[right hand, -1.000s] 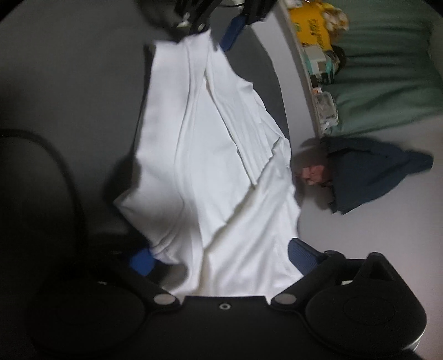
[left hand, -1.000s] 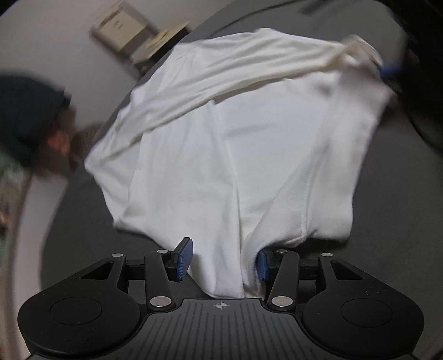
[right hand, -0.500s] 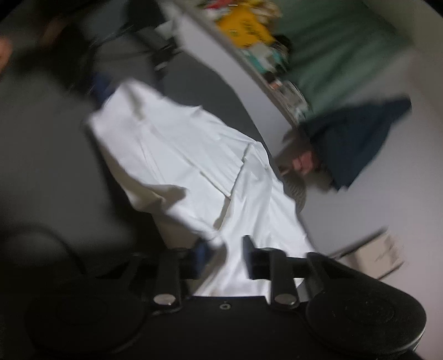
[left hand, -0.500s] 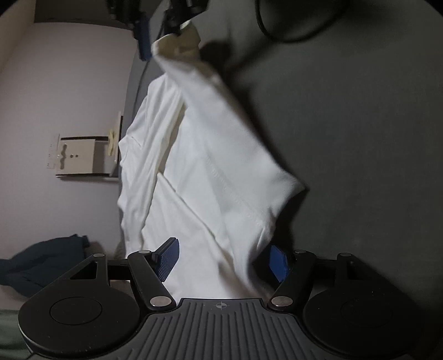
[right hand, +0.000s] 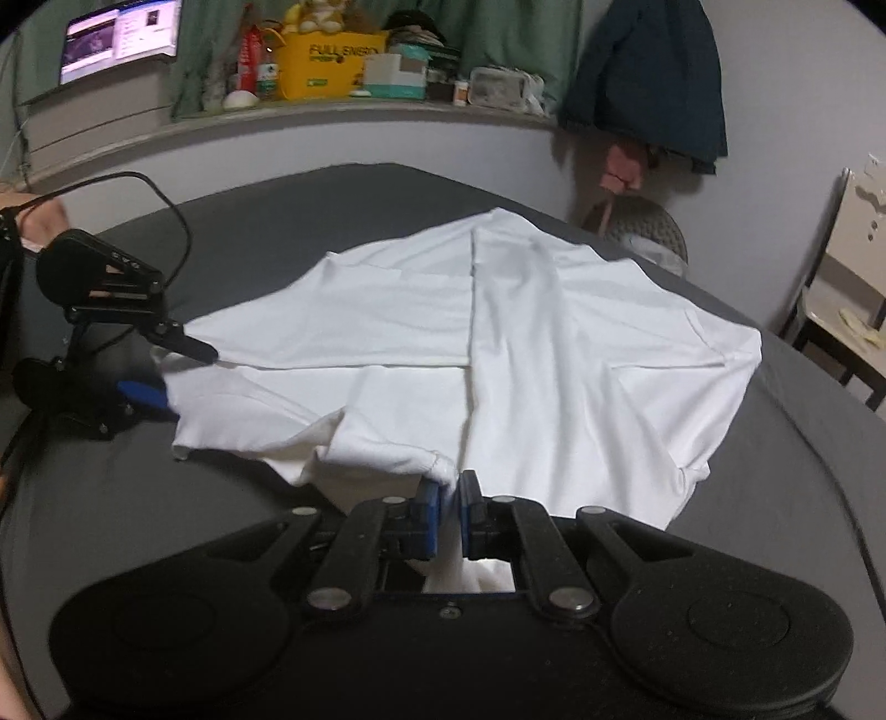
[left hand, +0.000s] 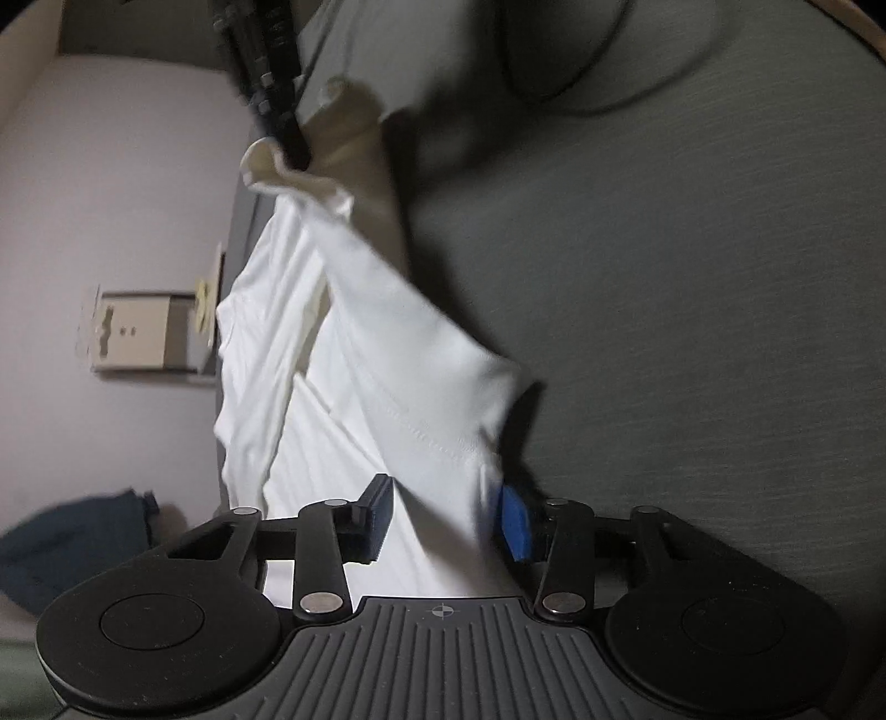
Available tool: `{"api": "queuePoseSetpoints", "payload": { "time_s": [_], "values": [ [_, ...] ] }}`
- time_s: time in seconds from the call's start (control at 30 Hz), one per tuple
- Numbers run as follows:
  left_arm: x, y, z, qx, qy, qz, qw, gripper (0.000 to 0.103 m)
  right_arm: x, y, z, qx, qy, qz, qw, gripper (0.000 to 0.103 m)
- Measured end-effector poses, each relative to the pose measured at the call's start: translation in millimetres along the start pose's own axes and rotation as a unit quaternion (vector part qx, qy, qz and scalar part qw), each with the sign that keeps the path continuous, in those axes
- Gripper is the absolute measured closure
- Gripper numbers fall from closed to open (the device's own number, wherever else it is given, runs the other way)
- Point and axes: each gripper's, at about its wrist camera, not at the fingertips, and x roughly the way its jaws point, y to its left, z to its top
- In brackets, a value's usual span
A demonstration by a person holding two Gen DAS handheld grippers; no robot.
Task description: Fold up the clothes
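A white garment (right hand: 526, 343) lies spread and partly folded on the dark grey bed (right hand: 277, 221). My right gripper (right hand: 449, 498) is shut on a bunched bit of its near edge. In the right wrist view my left gripper (right hand: 166, 371) is at the garment's left corner, fingers apart, with the cloth edge between them. In the left wrist view the white garment (left hand: 387, 354) runs between the fingers of my left gripper (left hand: 446, 520), which stand open around it. At the top of that view my right gripper (left hand: 288, 149) grips the far corner.
A black cable (right hand: 166, 221) loops over the bed near the left gripper. Behind the bed a wall shelf carries a yellow box (right hand: 326, 66) and a monitor (right hand: 119, 39). A dark blue jacket (right hand: 648, 83) hangs on the wall; a chair (right hand: 847, 277) stands right.
My right gripper has gone from wide open to shut on the garment's edge, and its view has swung level. The left jaws have narrowed around the cloth.
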Motion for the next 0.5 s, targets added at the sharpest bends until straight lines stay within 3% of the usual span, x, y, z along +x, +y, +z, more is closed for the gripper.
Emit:
{"api": "queuePoseSetpoints", "payload": {
  "time_s": [0.23, 0.3, 0.33, 0.4, 0.5],
  "values": [
    [-8.8, 30.1, -5.5, -0.103, -0.018, 0.029, 0.9941, 0.059, 11.1, 16.7, -11.5, -0.059, 0.027, -0.027, 0.998, 0.094],
    [-3.7, 30.7, -9.0, -0.105, -0.009, 0.022, 0.9942, 0.06, 12.2, 25.6, -15.7, -0.088, 0.03, -0.036, 0.995, 0.094],
    [-1.2, 30.9, -10.7, -0.106, -0.004, 0.018, 0.9942, 0.074, 12.8, 29.5, -17.4, -0.102, 0.03, -0.041, 0.994, 0.092],
    [4.0, 31.4, -14.2, -0.108, 0.006, 0.011, 0.9941, 0.089, 15.0, 37.7, -20.5, -0.128, 0.033, -0.049, 0.99, 0.086],
    [8.9, 32.5, -18.1, -0.119, 0.016, -0.008, 0.9927, 0.089, 17.6, 52.6, -27.2, -0.176, 0.031, -0.07, 0.981, 0.068]
  ]
}}
